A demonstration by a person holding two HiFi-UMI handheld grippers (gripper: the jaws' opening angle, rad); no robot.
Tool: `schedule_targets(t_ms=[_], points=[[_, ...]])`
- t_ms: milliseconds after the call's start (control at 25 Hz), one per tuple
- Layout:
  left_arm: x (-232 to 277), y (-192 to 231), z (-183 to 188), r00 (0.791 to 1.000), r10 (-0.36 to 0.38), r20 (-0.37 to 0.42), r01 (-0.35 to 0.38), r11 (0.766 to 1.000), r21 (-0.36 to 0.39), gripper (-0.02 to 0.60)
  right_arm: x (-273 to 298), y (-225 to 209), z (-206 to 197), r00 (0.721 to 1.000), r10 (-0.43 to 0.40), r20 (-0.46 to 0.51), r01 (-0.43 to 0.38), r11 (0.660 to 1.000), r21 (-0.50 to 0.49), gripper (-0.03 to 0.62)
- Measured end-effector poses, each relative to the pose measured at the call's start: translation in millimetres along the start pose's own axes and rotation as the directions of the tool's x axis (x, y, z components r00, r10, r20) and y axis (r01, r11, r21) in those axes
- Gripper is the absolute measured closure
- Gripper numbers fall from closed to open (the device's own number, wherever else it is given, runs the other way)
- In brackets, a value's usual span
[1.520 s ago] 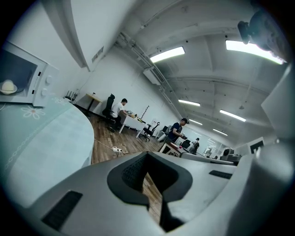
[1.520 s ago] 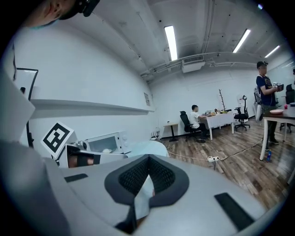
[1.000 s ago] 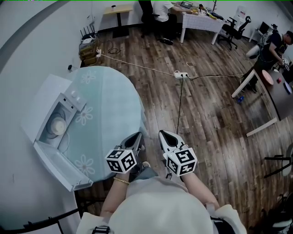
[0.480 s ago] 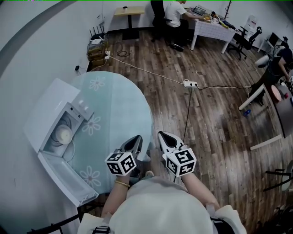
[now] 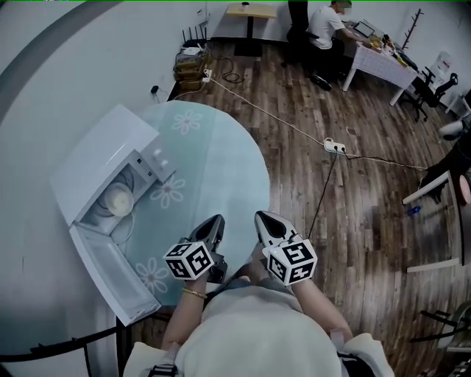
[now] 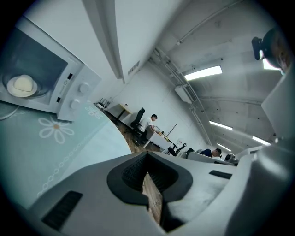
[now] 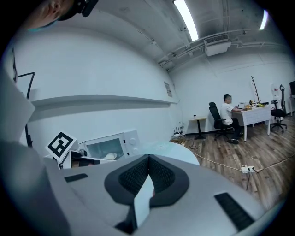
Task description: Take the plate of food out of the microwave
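A white microwave [image 5: 103, 158] stands at the left of a round table [image 5: 221, 169] with a pale daisy-print cloth. Its door [image 5: 110, 272] hangs wide open. Inside sits a plate of pale food [image 5: 119, 199], which the left gripper view shows as the plate [image 6: 20, 85] and the right gripper view as the plate [image 7: 109, 156]. My left gripper [image 5: 215, 224] is shut and empty at the table's near edge, well short of the microwave. My right gripper [image 5: 265, 219] is beside it, over the floor, shut with nothing in it. Both jaw pairs, left gripper [image 6: 148, 171] and right gripper [image 7: 148, 173], point up and away.
A white power strip [image 5: 335, 146] and its long cable lie on the wood floor to the right of the table. A person [image 5: 324, 22] sits at a far desk. A dark table [image 5: 452, 184] stands at the right edge. The wall runs behind the microwave.
The head view has swung left, so the microwave and table now sit further right and higher in the frame. Both grippers stay shut, close to the body.
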State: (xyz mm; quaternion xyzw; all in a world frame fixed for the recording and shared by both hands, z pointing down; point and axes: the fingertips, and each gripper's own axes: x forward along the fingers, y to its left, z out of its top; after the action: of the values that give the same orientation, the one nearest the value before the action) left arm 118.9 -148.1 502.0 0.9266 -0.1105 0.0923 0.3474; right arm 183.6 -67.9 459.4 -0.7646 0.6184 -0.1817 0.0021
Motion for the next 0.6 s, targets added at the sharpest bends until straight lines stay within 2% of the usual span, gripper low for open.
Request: schedule_targets(t_ms=[280,440,600], points=[[-31,42,16,0.985,0.15,0.081,-0.146,0.988,-0.058,0.569,42,33,0,0.985,0.167,-0.045,-0.169,0.985,-0.029,0.588],[-45,65,27,0.96,0.243,0.142,-0.229,0.968,-0.103,0.569,68,51,4,0.958,0.275,-0.081,-0.281,0.958,-0.065,0.588],[-53,86,38,0.928,0.315,0.2,-0.28,0.942,-0.185,0.569,93,65,10,0.923,0.365,-0.123,-0.377,0.921,-0.096,0.588]])
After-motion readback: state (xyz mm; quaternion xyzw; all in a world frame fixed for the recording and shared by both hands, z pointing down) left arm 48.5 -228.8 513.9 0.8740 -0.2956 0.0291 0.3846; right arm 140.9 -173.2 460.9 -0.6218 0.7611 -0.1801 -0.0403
